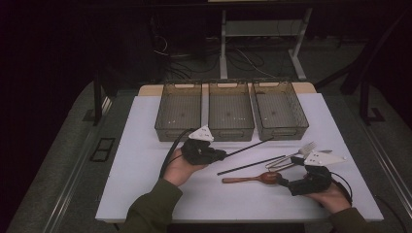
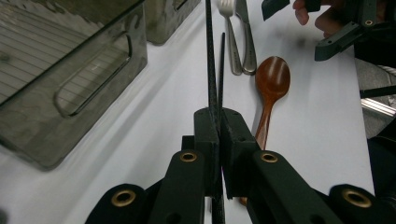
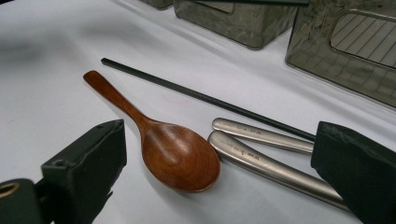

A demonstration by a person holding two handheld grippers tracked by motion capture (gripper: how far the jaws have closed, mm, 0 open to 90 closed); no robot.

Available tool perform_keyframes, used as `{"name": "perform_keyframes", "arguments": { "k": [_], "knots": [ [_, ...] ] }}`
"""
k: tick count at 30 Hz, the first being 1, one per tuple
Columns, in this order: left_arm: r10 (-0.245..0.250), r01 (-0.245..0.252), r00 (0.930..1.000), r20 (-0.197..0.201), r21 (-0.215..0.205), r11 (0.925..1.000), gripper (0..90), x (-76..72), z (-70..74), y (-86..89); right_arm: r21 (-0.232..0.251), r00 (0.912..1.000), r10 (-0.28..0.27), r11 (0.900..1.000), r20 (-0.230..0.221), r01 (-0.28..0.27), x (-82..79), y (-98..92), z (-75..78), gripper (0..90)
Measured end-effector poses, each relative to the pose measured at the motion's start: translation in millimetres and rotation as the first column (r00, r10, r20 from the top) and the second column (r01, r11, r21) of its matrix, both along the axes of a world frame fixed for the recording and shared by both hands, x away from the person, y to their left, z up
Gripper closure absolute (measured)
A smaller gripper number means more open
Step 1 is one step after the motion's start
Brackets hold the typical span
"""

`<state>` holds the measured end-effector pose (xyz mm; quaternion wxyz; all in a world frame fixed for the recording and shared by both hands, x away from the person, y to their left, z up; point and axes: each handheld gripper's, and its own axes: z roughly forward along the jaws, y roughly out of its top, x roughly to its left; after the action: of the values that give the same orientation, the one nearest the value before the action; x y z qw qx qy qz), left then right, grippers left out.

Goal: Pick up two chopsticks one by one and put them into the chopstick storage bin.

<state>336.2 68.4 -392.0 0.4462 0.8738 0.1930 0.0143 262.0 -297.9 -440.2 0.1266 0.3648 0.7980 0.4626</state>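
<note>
My left gripper (image 1: pixel 224 155) (image 2: pixel 218 114) is shut on a black chopstick (image 1: pixel 250 147) (image 2: pixel 210 56), which sticks out to the right, raised off the table in front of the bins. A second black chopstick (image 1: pixel 250 165) (image 3: pixel 205 98) lies on the white tabletop. Just below it lies a brown wooden spoon (image 1: pixel 252 178) (image 2: pixel 272 77) (image 3: pixel 180 156). My right gripper (image 1: pixel 283 180) (image 3: pixel 219 140) stands open, low over the table, with a jaw on either side of the spoon's bowl and neither touching it.
Three clear grey bins (image 1: pixel 177 132) (image 1: pixel 231 132) (image 1: pixel 282 132) stand in a row at the back of the white tabletop (image 1: pixel 145 184). A metal fork (image 1: pixel 303 148) (image 2: pixel 229 28) and knife (image 2: pixel 247 37) lie right of the chopstick, their handles (image 3: pixel 261 135) beside the spoon bowl.
</note>
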Motion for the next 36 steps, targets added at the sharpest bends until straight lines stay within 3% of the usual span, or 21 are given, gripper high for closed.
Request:
{"name": "perform_keyframes", "arguments": {
  "k": [14, 21, 29, 36],
  "knots": [
    [0.031, -0.031, 0.9994, 0.012, -0.019, 0.9993, 85.2, 3.1, 14.7, 15.0, 0.010, 1.0000, -0.008, 1.000, 0.005, 0.008, 0.5, -1.0, 1.3, 2.9],
    [0.069, -0.068, 0.9974, 0.022, -0.039, 0.9969, 85.2, 6.4, 23.6, 29.5, 0.013, 0.9999, -0.009, 1.000, 0.006, 0.009, 0.4, -0.5, 1.4, 2.9],
    [0.119, -0.117, 0.9921, 0.039, -0.060, 0.9913, 85.2, 10.5, 32.6, 47.8, 0.014, 0.9999, -0.010, 1.000, 0.005, 0.010, 0.3, -0.3, 1.3, 2.9],
    [0.177, -0.173, 0.9833, 0.044, -0.084, 0.9814, 85.2, 15.2, 38.1, 65.2, 0.009, 1.0000, -0.007, 1.000, 0.006, 0.007, 0.2, -0.2, 1.3, 2.9]
  ]
}}
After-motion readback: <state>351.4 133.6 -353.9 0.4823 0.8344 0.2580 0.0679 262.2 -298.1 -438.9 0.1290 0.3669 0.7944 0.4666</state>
